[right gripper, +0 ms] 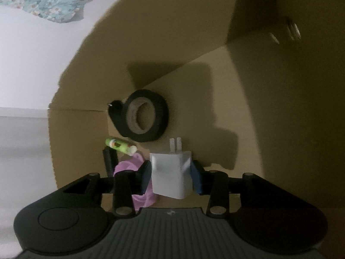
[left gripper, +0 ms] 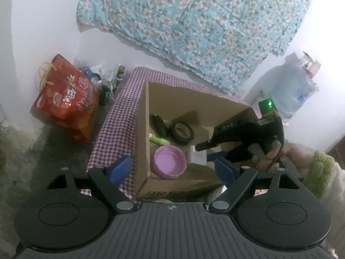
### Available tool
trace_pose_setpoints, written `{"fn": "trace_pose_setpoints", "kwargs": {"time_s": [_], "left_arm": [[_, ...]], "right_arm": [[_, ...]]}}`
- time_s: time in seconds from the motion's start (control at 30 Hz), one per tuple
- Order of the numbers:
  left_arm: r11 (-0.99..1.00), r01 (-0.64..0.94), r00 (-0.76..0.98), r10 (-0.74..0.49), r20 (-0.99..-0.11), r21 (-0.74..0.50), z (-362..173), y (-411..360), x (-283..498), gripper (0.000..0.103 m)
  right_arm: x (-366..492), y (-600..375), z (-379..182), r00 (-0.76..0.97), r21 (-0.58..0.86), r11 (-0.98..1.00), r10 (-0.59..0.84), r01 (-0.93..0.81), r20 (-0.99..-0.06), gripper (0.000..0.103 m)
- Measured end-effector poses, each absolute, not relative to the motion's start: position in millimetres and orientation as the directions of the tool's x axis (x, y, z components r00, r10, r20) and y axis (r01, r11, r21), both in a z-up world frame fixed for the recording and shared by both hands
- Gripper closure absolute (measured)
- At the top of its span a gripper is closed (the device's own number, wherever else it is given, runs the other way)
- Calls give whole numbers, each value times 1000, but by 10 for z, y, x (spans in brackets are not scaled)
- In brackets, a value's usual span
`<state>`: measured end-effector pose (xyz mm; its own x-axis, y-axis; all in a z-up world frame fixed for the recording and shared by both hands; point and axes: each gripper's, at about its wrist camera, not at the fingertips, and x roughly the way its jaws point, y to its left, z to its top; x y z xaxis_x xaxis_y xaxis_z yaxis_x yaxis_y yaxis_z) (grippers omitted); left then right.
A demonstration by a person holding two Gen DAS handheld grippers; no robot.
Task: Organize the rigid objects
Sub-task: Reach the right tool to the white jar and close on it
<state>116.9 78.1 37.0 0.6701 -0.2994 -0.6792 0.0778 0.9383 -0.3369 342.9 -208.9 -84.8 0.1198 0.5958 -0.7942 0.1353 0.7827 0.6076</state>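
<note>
- An open brown cardboard box point(left gripper: 142, 129) is seen standing on a table covered with a purple-and-white checked cloth point(left gripper: 116, 125).
- The right gripper point(right gripper: 171, 173) is lowered inside the box, and a white plastic plug-in charger block point(right gripper: 171, 172) is seen between its blue pads point(right gripper: 145, 176), prongs pointing away from the camera.
- The pads are seen standing just beside the charger's sides; a narrow gap appears at each flank, so no firm press is shown, and whether the charger rests on the box floor cannot be told.
- From the left wrist view, the right gripper point(left gripper: 201, 145) is seen reaching into the box from the right, held by a person's hand point(left gripper: 272, 151).
- The left gripper point(left gripper: 172, 168) is held above the near edge of the box with its jaws spread wide and nothing between them.
- A black roll of tape point(right gripper: 146, 116) is seen lying on the box floor beyond the charger.
- A small green tube with a white cap point(right gripper: 120, 146) is lying left of the charger, near the tape.
- A round pink plastic lid point(left gripper: 169, 161) is lying at the near left of the box floor, partly under the right gripper's left finger in the right wrist view.
- A dark oval object point(left gripper: 158, 124) is leaning by the left wall of the box; what it is cannot be told.
- A red printed bag point(left gripper: 66, 99) is seen on the floor to the left of the table.
</note>
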Motion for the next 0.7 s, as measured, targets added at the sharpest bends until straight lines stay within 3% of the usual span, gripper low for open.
{"fn": "trace_pose_setpoints", "kwargs": {"time_s": [0.2,0.47,0.6,0.7], "left_arm": [[942,112,692,-303,-656,-318,450,720,1038,18],[924,230,676,-378,-633,-306,455,416,904,17],[901,313,640,-433,-635,-300,351,194,871,14],[894,365,607,-440,-662,-259,211,-35,862,12]], "right_arm": [[3181,-2312,-430,233,622,779,593,79,-771,60],[2213,-2794,399,435,684,727,637,-65,-636,59],[1695,-2905,541,506,646,755,602,-109,-618,46],[1424,-2909,450,537,626,774,569,-94,-623,45]]}}
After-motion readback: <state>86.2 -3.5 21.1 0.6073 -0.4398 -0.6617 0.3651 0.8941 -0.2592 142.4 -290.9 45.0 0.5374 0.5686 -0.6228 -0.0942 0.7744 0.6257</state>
